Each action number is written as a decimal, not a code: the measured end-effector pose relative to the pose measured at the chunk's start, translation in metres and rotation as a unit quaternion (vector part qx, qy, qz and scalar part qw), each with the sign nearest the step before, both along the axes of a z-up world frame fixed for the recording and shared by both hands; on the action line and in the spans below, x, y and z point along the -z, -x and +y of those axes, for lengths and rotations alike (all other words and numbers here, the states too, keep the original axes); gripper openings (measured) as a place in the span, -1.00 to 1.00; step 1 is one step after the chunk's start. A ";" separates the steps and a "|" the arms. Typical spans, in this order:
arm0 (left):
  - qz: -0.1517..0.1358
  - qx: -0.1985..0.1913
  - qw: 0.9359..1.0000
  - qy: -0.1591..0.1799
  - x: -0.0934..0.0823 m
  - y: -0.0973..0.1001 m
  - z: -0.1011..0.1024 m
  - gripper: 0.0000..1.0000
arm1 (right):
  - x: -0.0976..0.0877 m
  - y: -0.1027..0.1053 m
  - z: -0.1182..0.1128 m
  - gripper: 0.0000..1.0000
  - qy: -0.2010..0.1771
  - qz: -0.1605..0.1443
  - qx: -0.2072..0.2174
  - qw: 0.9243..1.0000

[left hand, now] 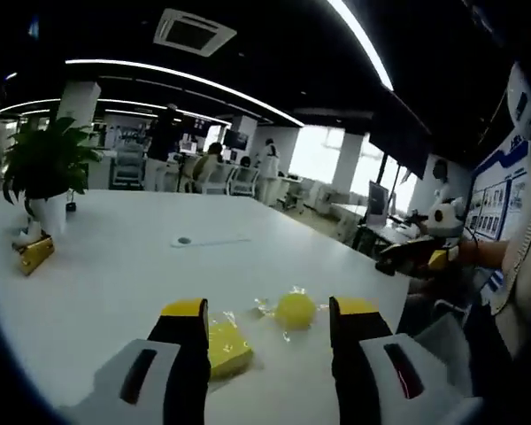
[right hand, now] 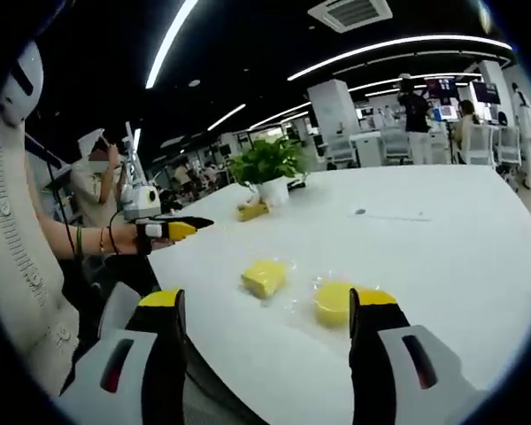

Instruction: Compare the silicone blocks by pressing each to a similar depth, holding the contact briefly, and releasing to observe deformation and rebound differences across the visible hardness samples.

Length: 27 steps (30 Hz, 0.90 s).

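Writing that can be read is nowhere on the blocks, the grippers or the table; the wall panel (left hand: 500, 199) at the right of the left gripper view carries print far too small to make out.

Both grippers hover above the white table (left hand: 115, 274), neither touching anything. In the left gripper view the left gripper (left hand: 270, 319) stands released, its two yellow-tipped black jaws wide apart and level. The square yellow block (left hand: 226, 347) lies just beside the inner face of its left jaw, partly hidden behind it, while the round yellow block (left hand: 295, 310) lies in the gap between the jaws, nearer the right one. Both sit on clear, crinkled plastic film, near the table's edge and near each other but apart.

In the right gripper view the right gripper (right hand: 267, 305) is likewise released, jaws spread with nothing between the tips. Here the square yellow block (right hand: 264, 277) lies between the jaws, well clear of both, and the round yellow block (right hand: 336, 301) lies just beside the right jaw, whose tip overlaps its edge in the picture.

The left gripper (right hand: 181, 229) also shows from the side in the right gripper view, held out level over the table's edge by a person's hand (right hand: 128, 237) with bands at the wrist. The right gripper (left hand: 420, 257) appears in the left gripper view at the right, held low beside the table; its jaws there are too small to judge.

Farther back stand a potted plant (left hand: 44, 168) and a small yellow object (left hand: 35, 255).
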<state>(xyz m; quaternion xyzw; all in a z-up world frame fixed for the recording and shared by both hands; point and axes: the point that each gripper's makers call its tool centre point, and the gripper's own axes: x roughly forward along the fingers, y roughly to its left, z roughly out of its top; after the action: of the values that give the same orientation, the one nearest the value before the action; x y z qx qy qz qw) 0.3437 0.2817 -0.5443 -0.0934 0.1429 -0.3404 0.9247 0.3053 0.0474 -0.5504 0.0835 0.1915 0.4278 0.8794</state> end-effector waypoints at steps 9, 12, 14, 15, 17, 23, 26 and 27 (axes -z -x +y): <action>-0.031 0.032 0.999 -0.026 -0.019 0.032 -0.026 0.23 | -0.012 0.017 -0.010 0.59 -0.063 -0.008 0.010 0.998; -0.027 0.034 0.999 -0.025 -0.021 0.038 -0.026 0.20 | -0.009 0.022 -0.014 0.58 -0.057 -0.011 0.012 0.998; -0.022 0.030 0.999 -0.024 -0.021 0.040 -0.026 0.21 | -0.009 0.024 -0.018 0.59 -0.058 -0.010 0.017 0.998; -0.021 0.029 0.999 -0.026 -0.021 0.041 -0.026 0.22 | -0.008 0.025 -0.020 0.59 -0.060 -0.009 0.020 0.998; -0.018 0.027 0.999 -0.026 -0.020 0.042 -0.026 0.24 | -0.007 0.027 -0.023 0.57 -0.061 -0.010 0.023 0.998; 0.003 0.029 0.999 -0.022 -0.016 0.049 -0.032 0.12 | -0.005 0.034 -0.029 0.54 -0.063 -0.007 0.028 0.998; 0.006 0.031 0.999 -0.023 -0.015 0.051 -0.036 0.11 | -0.002 0.037 -0.032 0.52 -0.061 -0.004 0.027 0.998; 0.008 0.032 0.999 -0.024 -0.015 0.051 -0.037 0.10 | -0.001 0.037 -0.032 0.51 -0.061 -0.003 0.027 0.998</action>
<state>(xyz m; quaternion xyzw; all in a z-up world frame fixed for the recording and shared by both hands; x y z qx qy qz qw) 0.2924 0.2445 -0.5295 -0.0688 0.1611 -0.3653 0.9143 0.2683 0.0151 -0.5491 0.1405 0.1605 0.4153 0.8843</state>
